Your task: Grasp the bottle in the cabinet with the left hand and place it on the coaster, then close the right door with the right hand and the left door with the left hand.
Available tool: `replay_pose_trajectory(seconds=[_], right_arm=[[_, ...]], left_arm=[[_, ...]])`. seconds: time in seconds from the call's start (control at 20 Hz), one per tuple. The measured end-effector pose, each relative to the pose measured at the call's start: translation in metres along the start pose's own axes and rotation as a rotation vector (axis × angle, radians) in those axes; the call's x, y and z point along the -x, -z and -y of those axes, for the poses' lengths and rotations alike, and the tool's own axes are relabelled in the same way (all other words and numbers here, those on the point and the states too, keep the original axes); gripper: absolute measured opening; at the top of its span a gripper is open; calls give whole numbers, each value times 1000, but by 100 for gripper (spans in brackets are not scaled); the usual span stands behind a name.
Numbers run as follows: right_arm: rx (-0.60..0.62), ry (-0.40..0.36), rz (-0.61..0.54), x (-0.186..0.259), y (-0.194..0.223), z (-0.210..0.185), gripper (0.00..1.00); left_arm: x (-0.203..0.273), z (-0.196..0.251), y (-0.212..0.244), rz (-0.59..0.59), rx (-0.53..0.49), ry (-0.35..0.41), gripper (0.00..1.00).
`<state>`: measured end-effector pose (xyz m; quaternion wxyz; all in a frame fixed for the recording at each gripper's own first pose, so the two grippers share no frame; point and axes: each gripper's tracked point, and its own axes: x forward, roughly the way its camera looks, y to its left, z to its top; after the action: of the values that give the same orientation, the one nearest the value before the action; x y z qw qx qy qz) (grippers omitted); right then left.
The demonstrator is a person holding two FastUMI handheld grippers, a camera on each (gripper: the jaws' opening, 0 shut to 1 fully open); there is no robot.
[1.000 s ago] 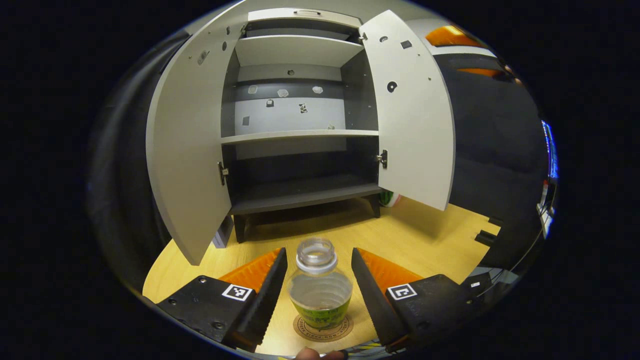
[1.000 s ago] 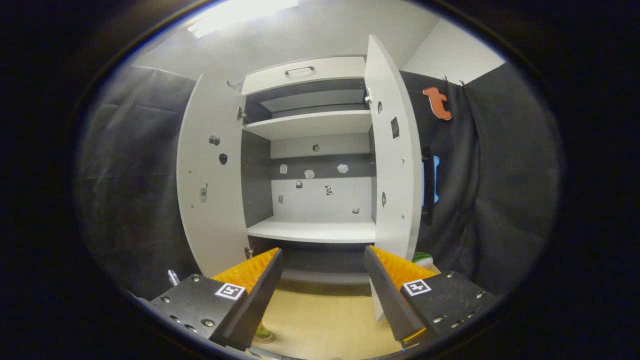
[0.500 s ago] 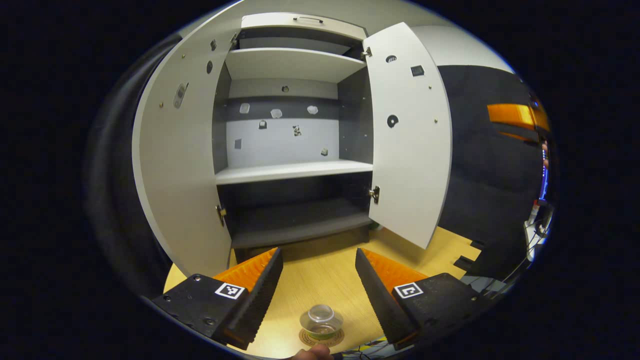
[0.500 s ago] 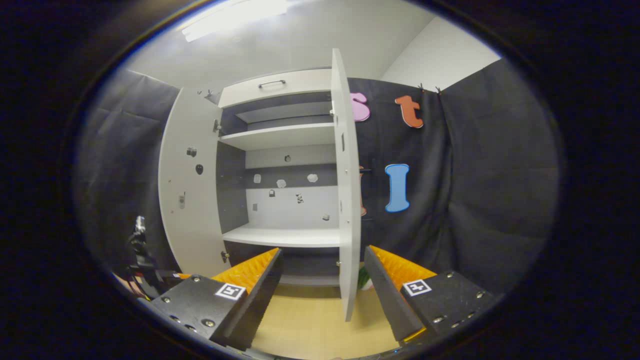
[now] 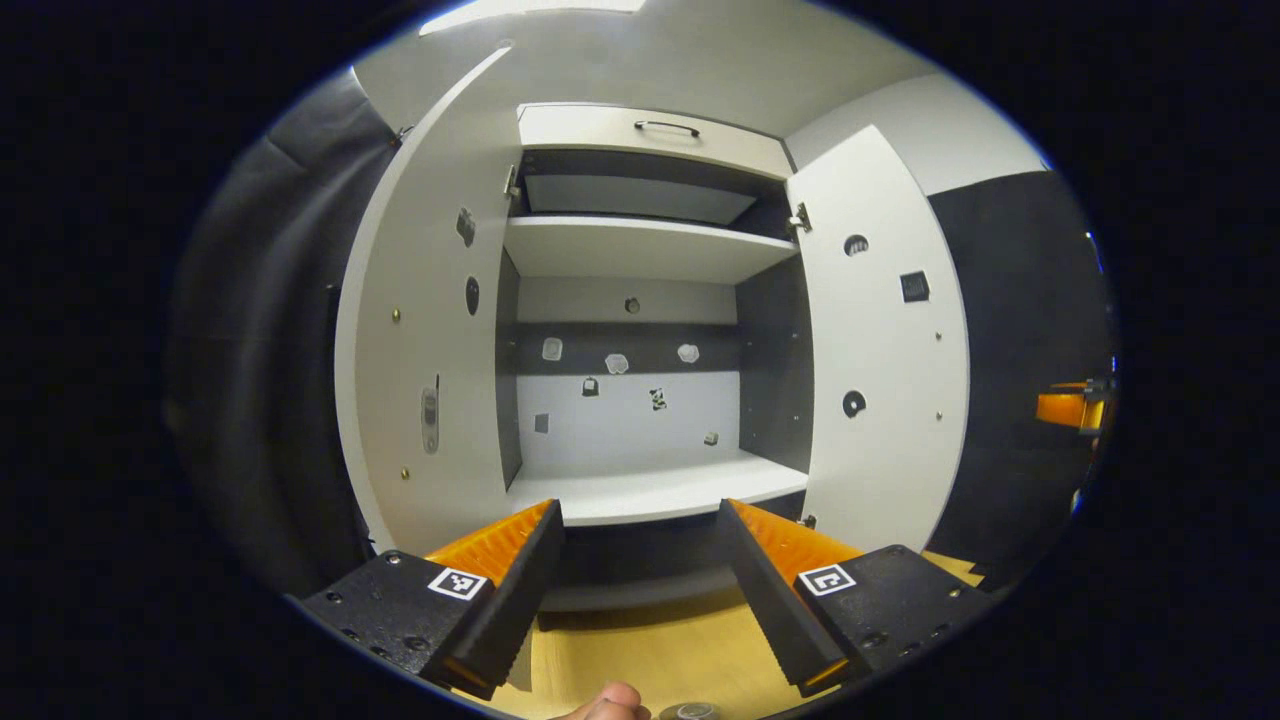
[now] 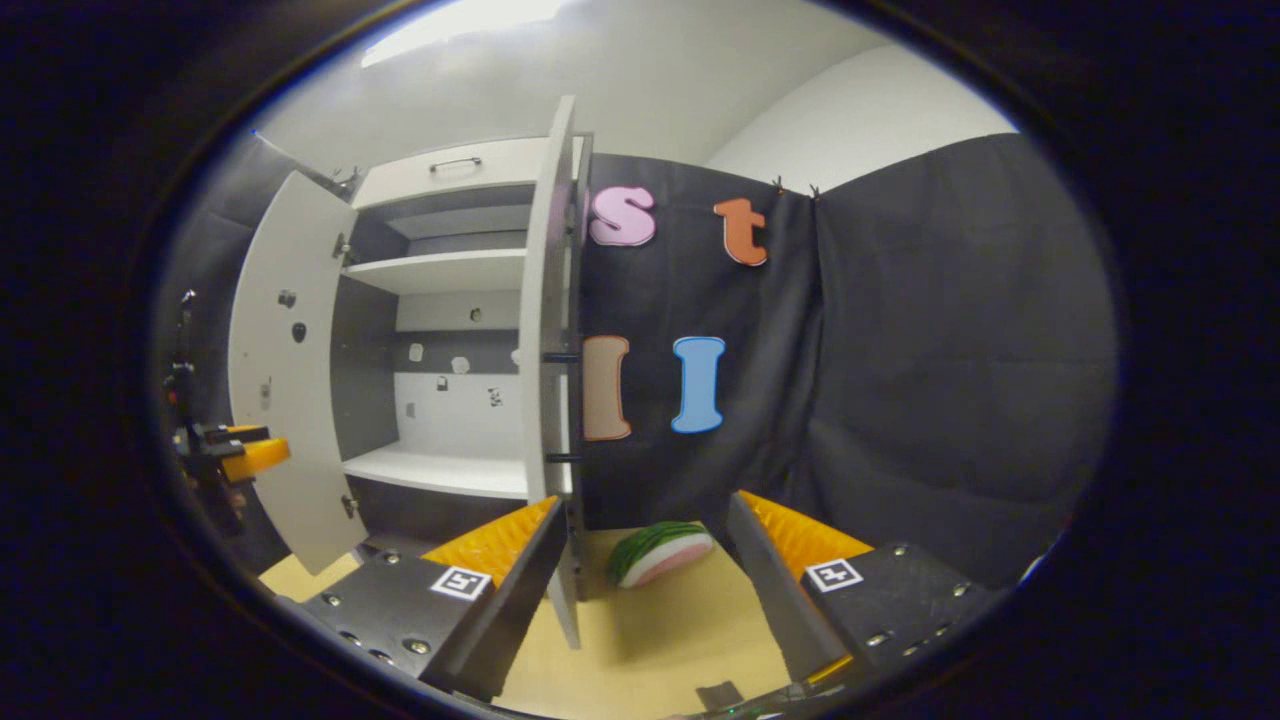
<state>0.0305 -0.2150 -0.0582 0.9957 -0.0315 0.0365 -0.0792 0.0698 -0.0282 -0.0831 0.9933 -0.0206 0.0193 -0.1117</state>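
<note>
Hinges should swing the stiff, light right door easily, so push its outer face with your spread, empty right gripper.

At the very bottom of the left gripper view, the bottle was cut off by the frame's edge, only the rim of its mouth showing; whether it stood on the coaster could not be told. Beside it a fingertip poked in, the rest of the hand out of sight. At the right edge, the other hand-held gripper was a small sliver, its jaws impossible to judge.

In the right gripper view, the right door stood edge-on and hid part of the cabinet's shelves. A green and pink object on the surface lay partly behind that door's edge, too unclear to name. At the far left, the other gripper was cropped and tiny.
</note>
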Motion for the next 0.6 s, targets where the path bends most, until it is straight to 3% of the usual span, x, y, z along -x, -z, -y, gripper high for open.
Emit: replay_pose_trajectory(seconds=[0.35,0.6], right_arm=[[-18,92,-2,-67,-17,54,99],[18,125,-50,-119,-11,58,99]], left_arm=[[-20,-6,-27,29,12,40,96],[-16,-3,-24,38,6,69,96]])
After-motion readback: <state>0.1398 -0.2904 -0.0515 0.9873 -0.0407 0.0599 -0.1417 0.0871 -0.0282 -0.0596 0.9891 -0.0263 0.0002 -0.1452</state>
